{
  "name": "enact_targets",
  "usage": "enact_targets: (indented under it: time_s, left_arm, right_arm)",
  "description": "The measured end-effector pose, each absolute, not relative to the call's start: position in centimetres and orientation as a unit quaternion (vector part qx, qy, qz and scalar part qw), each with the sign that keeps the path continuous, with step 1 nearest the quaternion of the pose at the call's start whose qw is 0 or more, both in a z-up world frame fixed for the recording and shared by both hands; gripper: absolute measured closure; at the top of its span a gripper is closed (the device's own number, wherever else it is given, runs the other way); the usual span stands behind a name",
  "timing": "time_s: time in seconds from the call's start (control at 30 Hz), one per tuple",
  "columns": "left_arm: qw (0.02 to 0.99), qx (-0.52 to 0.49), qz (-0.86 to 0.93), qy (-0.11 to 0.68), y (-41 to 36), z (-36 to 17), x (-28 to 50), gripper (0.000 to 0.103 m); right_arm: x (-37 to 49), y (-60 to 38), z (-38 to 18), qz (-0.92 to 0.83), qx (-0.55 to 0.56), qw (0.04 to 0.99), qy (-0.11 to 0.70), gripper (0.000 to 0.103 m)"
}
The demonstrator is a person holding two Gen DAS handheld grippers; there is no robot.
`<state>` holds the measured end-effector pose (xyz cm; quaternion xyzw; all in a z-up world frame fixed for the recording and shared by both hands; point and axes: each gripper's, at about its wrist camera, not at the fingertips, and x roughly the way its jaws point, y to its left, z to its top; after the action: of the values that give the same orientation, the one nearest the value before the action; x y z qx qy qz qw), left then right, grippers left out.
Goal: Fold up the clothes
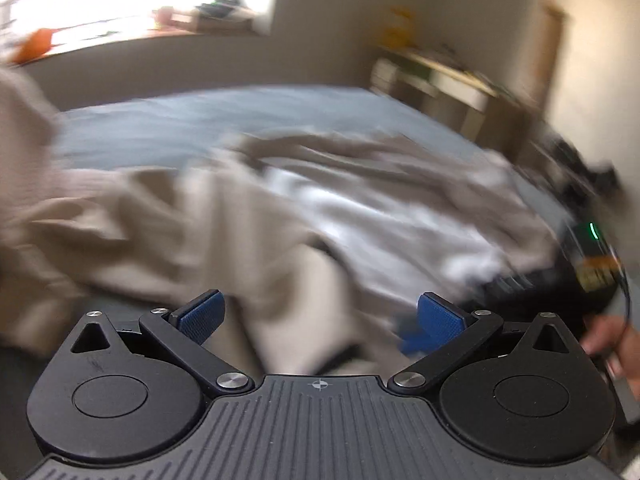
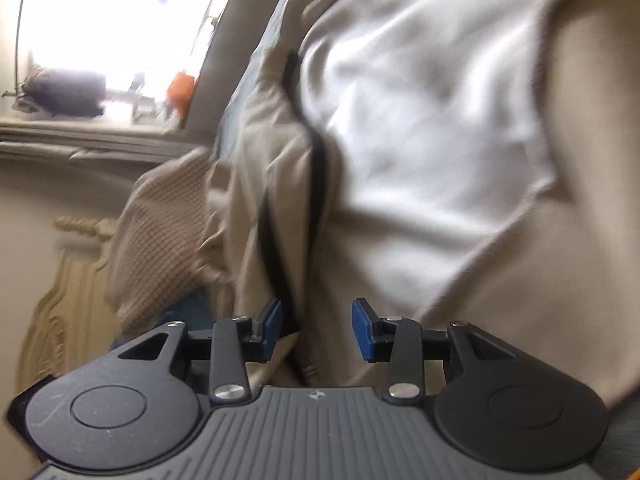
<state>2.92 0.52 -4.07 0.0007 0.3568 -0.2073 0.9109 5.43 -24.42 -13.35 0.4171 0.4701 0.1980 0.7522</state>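
Note:
A beige garment with a white lining lies rumpled across the bed, blurred by motion. My left gripper hovers over its near edge, open wide, with nothing between its blue pads. In the right wrist view the picture is tilted; the same beige garment with its white lining fills the frame. A black strap runs down it. My right gripper is open right at the cloth, the strap's lower end near its left pad.
A grey-blue bed sheet lies under the clothes. A beige knitted cloth hangs at the left. A desk stands by the far wall and a window sill behind the bed. A hand holds a black housing at right.

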Motion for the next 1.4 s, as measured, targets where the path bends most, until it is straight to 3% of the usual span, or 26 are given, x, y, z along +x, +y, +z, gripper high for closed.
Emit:
enact_targets:
  time_s: [0.07, 0.2, 0.23, 0.3, 0.37, 0.4, 0.53, 0.67, 0.77, 0.83, 0.9, 0.93, 0.97, 1.0, 1.23, 1.27, 1.3, 1.37, 1.4]
  left_arm:
    - [0.901, 0.044, -0.213, 0.375, -2.1, -5.6, 3.8, 0.000]
    - [0.879, 0.109, -0.203, 0.416, -4.8, -8.2, 5.4, 0.014]
    - [0.876, 0.119, -0.200, 0.423, -4.9, -8.6, 5.6, 0.021]
    - [0.884, 0.079, -0.188, 0.421, -3.0, -8.3, 5.7, 0.055]
    - [0.892, 0.026, -0.174, 0.417, -0.7, -7.6, 5.9, 0.071]
    - [0.895, -0.001, -0.167, 0.414, 0.5, -7.3, 6.0, 0.079]
    - [0.900, -0.168, -0.123, 0.382, 7.6, -6.8, 5.4, 0.092]
    - [0.875, -0.343, -0.059, 0.338, 15.6, -7.0, 4.5, 0.093]
    - [0.855, -0.384, -0.041, 0.346, 18.4, -8.5, 3.1, 0.092]
    - [0.856, -0.372, -0.069, 0.351, 17.5, -8.4, 2.3, 0.083]
    - [0.862, -0.344, -0.098, 0.359, 15.8, -7.9, 1.8, 0.040]
    - [0.868, -0.320, -0.115, 0.363, 14.4, -7.5, 1.8, 0.027]
    - [0.872, -0.296, -0.132, 0.366, 13.0, -7.1, 1.8, 0.007]
    - [0.876, -0.272, -0.153, 0.367, 11.6, -6.7, 1.9, 0.000]
    - [0.887, -0.110, -0.208, 0.397, 3.2, -7.6, 2.6, 0.003]
    - [0.887, -0.095, -0.206, 0.403, 2.6, -8.2, 2.5, 0.011]
    - [0.885, -0.087, -0.198, 0.412, 2.4, -8.8, 2.4, 0.034]
    - [0.883, -0.100, -0.173, 0.425, 3.3, -9.9, 2.2, 0.052]
    - [0.881, -0.127, -0.165, 0.425, 4.3, -10.3, 2.1, 0.058]
  right_arm:
    - [5.2, -24.9, -13.1, 0.186, 0.417, 0.763, 0.458, 0.062]
    - [4.0, -27.9, -12.1, 0.141, 0.416, 0.796, 0.417, 0.062]
    - [3.8, -28.7, -12.2, 0.134, 0.423, 0.795, 0.414, 0.062]
    - [3.6, -30.0, -12.5, 0.121, 0.436, 0.792, 0.410, 0.062]
    - [3.5, -30.5, -12.9, 0.115, 0.443, 0.790, 0.407, 0.062]
    - [3.5, -30.6, -13.1, 0.115, 0.445, 0.789, 0.407, 0.062]
    - [3.7, -30.7, -13.6, 0.115, 0.452, 0.786, 0.406, 0.062]
    - [3.8, -30.7, -13.8, 0.117, 0.454, 0.784, 0.406, 0.062]
    - [4.0, -30.4, -13.6, 0.126, 0.446, 0.787, 0.408, 0.062]
    - [4.4, -29.6, -13.1, 0.149, 0.437, 0.788, 0.408, 0.062]
    - [5.2, -28.3, -12.4, 0.180, 0.423, 0.787, 0.412, 0.062]
    - [5.8, -27.4, -12.1, 0.192, 0.416, 0.784, 0.420, 0.062]
    - [6.4, -26.5, -11.8, 0.205, 0.408, 0.780, 0.428, 0.062]
    - [7.1, -25.8, -11.7, 0.217, 0.407, 0.772, 0.437, 0.060]
    - [13.9, -21.4, -13.1, 0.224, 0.413, 0.741, 0.480, 0.039]
    - [14.7, -20.9, -13.5, 0.209, 0.408, 0.741, 0.490, 0.039]
    - [15.4, -20.4, -14.1, 0.205, 0.405, 0.738, 0.499, 0.039]
    - [16.2, -19.7, -15.1, 0.197, 0.410, 0.729, 0.511, 0.043]
    - [16.4, -19.5, -14.9, 0.210, 0.412, 0.727, 0.507, 0.055]
